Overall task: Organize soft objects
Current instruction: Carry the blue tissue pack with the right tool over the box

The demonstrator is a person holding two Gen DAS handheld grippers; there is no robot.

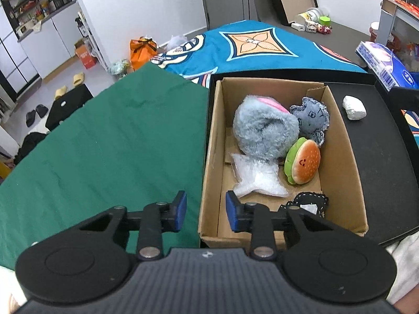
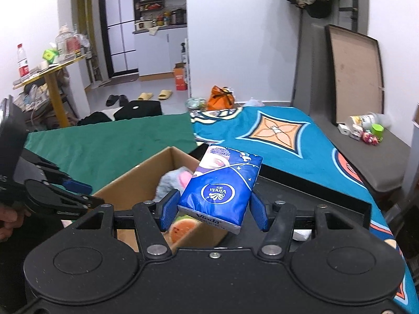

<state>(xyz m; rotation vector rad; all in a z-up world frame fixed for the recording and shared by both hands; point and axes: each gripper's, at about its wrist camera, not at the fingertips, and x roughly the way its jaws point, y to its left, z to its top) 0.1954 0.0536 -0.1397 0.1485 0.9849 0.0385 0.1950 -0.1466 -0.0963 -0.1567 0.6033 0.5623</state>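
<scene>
Right gripper (image 2: 214, 210) is clamped on a blue tissue pack (image 2: 221, 187), pads pressing its two long sides; the pack's long axis runs away from the gripper, far end tipped up. The pack hangs over the near right corner of the cardboard box (image 2: 125, 185), so the box opening lies just below and to the left of it. Judgement: the coming move is a short shift left and down to lower the pack in, and the right hand is the nearer one for it. Left gripper (image 1: 205, 209) holds nothing; its jaws stand partly apart, straddling the near left wall of the cardboard box (image 1: 212, 157), pads not visibly pressing the card. Inside the box: grey plush (image 1: 264, 130) at the far middle, denim doll (image 1: 313, 117) to its right, burger toy (image 1: 305, 161) nearer right, clear plastic bag (image 1: 255, 180) near the middle, dark stitched piece (image 1: 313, 201) in the near right corner. Free floor shows along the box's left side. A white wad (image 1: 353, 107) lies outside, on the black tray (image 1: 379, 170) right of the box, not yet stowed. Risk: the pack may land on the burger toy.
</scene>
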